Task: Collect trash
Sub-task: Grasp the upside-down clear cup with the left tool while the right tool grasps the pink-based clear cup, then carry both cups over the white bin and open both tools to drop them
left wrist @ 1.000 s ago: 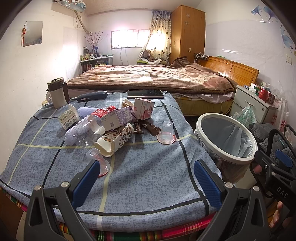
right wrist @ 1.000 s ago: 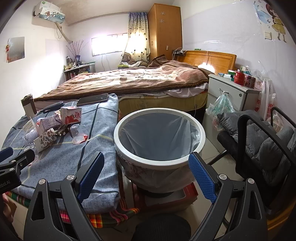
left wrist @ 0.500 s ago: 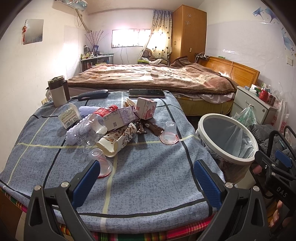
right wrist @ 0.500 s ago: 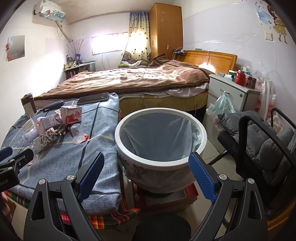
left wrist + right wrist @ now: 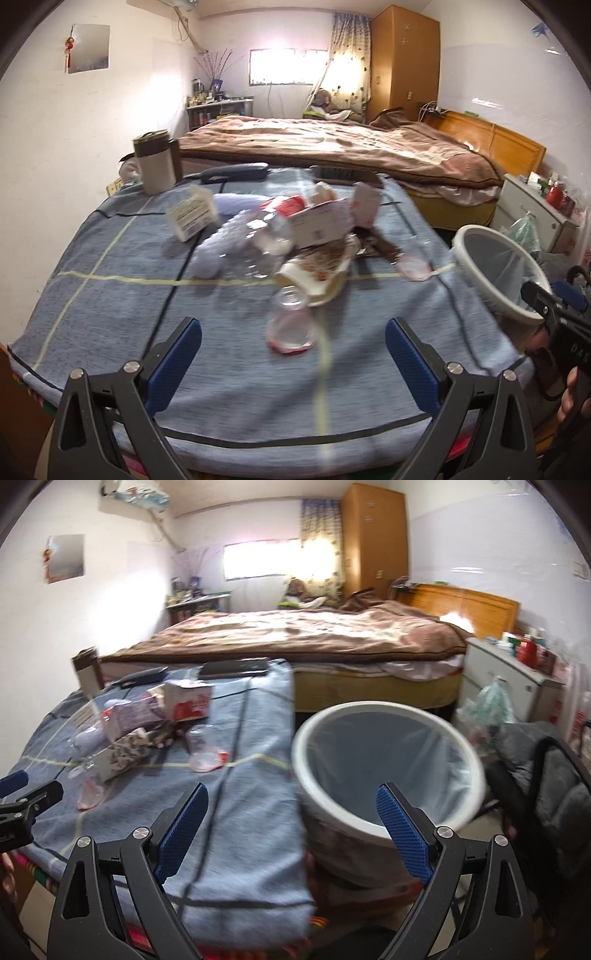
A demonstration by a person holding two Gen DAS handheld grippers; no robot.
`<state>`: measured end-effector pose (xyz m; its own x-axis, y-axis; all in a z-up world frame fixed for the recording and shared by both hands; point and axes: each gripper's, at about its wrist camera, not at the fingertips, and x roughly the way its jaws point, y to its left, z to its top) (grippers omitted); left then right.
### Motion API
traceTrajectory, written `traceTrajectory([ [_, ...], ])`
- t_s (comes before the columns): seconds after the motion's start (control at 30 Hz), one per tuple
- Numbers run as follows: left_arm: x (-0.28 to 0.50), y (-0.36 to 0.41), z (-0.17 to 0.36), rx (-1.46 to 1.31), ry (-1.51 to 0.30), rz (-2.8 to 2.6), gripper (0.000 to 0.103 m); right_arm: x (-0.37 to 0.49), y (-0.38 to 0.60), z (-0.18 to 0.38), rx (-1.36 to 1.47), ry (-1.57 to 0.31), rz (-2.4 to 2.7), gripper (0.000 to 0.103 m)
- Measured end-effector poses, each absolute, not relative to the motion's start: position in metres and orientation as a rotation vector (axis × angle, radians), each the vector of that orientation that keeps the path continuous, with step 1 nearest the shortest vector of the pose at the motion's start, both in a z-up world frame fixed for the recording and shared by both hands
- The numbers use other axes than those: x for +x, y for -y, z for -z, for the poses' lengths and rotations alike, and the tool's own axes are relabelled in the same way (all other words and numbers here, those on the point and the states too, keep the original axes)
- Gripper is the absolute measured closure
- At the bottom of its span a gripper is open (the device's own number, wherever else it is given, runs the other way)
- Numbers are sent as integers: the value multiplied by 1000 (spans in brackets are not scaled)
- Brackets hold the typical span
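The left gripper (image 5: 293, 354) is hanging over the near edge of the table (image 5: 110, 295), its two blue-padded fingers spread wide with nothing between them. Just ahead of it, a clear plastic cup (image 5: 290, 325) with a red rim is lying upside down on the blue checked cloth. Behind that cup a heap of trash is sitting in the middle of the table: a squashed clear bottle (image 5: 255, 247), a patterned paper carton (image 5: 317, 271) lying on its side and touching the bottle, a white and red box (image 5: 321, 221) leaning on top, and a small white box (image 5: 192, 216) off to the left. A second clear cup (image 5: 413, 262) is resting near the right edge of the table, apart from the heap. A brown and white mug (image 5: 155, 166) is standing upright at the far left corner, and a dark phone (image 5: 234, 667) is lying at the far edge.

The right gripper (image 5: 291, 830) is likewise gaping wide and holding nothing. It is hovering over the gap between the table edge and the bin (image 5: 388, 827). The white-rimmed bin, lined with a pale bag, is standing just beside the right side of the table. Both views are a little blurred.

A bed (image 5: 295, 638) with a brown blanket is lying beyond the table.
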<state>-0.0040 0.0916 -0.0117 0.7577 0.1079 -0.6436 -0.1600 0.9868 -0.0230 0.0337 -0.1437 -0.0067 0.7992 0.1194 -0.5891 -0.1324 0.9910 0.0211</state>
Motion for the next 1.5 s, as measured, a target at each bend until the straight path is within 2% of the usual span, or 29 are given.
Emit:
traceTrajectory([
  [0.17,-1,-114,21,-127,-730,-145,7,48,124,11,-50,-639,-184,10],
  [0.27,6,-118,27,-132,-757,-122,16,59,114,11,-60,-647,-215,10],
  [0.33,10,-120,30,-148,-769,-97,24,66,109,11,-58,-656,-241,18],
  [0.53,26,-119,39,-177,-805,-34,31,88,93,19,-68,-709,-298,33],
  [0.77,39,-119,43,-187,-818,-9,40,103,76,29,-78,-773,-331,35],
  [0.87,42,-119,44,-193,-816,1,45,109,76,32,-69,-807,-332,43],
  [0.97,44,-117,44,-184,-814,8,50,112,74,31,-64,-809,-328,44],
  [1.03,46,-116,45,-187,-819,16,58,114,73,31,-72,-815,-334,45],
  [1.13,48,-115,46,-187,-828,22,63,119,71,34,-72,-832,-339,54],
  [1.23,48,-113,46,-186,-824,25,70,121,71,34,-62,-836,-339,56],
  [1.4,48,-113,44,-189,-819,25,70,123,72,35,-50,-840,-338,69],
  [1.5,46,-114,43,-189,-813,21,70,123,73,35,-41,-837,-344,70],
])
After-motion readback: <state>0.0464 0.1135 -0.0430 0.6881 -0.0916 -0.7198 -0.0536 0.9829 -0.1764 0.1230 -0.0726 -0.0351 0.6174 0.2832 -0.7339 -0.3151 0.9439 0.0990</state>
